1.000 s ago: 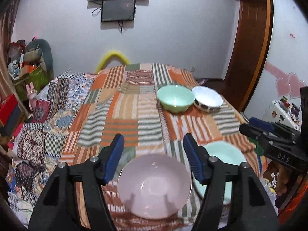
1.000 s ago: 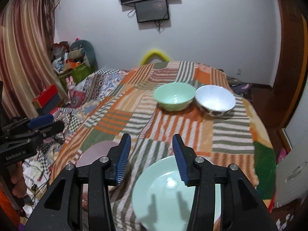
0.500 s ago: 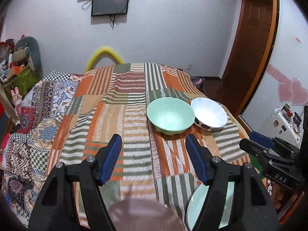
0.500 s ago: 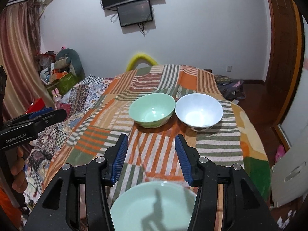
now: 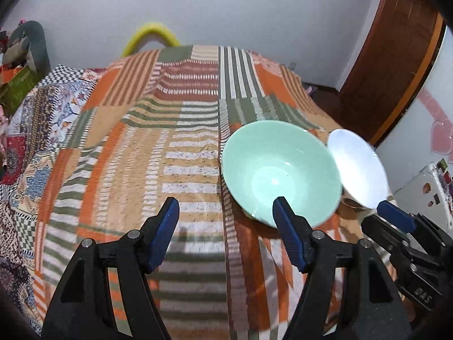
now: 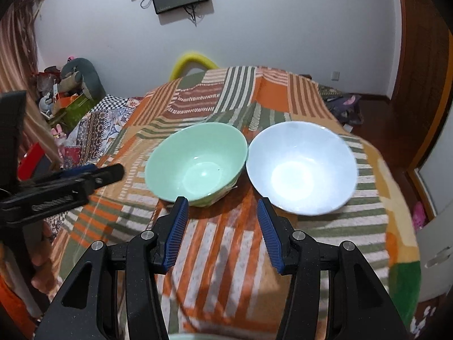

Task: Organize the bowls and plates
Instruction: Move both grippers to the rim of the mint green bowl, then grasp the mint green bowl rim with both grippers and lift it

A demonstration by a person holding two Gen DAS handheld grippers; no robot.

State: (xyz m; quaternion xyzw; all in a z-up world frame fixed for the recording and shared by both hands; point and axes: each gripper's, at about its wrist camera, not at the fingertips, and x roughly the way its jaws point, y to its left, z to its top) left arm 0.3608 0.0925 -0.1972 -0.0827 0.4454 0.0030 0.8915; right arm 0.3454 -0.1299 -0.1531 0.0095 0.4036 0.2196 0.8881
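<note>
OK, I've got both grippers over the bed, both empty. Left gripper (image 5: 226, 222): fingers wide apart, nothing between the pads, only the striped blanket (image 5: 181, 153) shows in the gap. Its right pad sits in front of the near rim of the green bowl (image 5: 280, 174) in my left view, but I can't tell whether it touches. Right gripper (image 6: 222, 226): fingers narrower than the left's, still parted, nothing clamped, blanket visible between them. From the right cam the green bowl (image 6: 195, 161) is up and left of the gap, the white bowl (image 6: 301, 167) up and right; the gap lines up with the space where the two rims meet. Bowls sit upright side by side on the blanket, rims touching or nearly so, can't resolve which. Green one has a patterned outside low down; the white one shows a dark pattern near its base in the left view. A sliver of a pale green rim (image 6: 184, 336) shows at the bottom edge of the right view, under the gripper, too cropped to say more. Left gripper shows at the left edge of the right cam (image 6: 85, 175), a hand (image 6: 42, 272) below it. Right gripper tip pokes in at the right of the left cam (image 5: 393, 221), just beside the white bowl (image 5: 356, 170). Some motion blur in both views.
</note>
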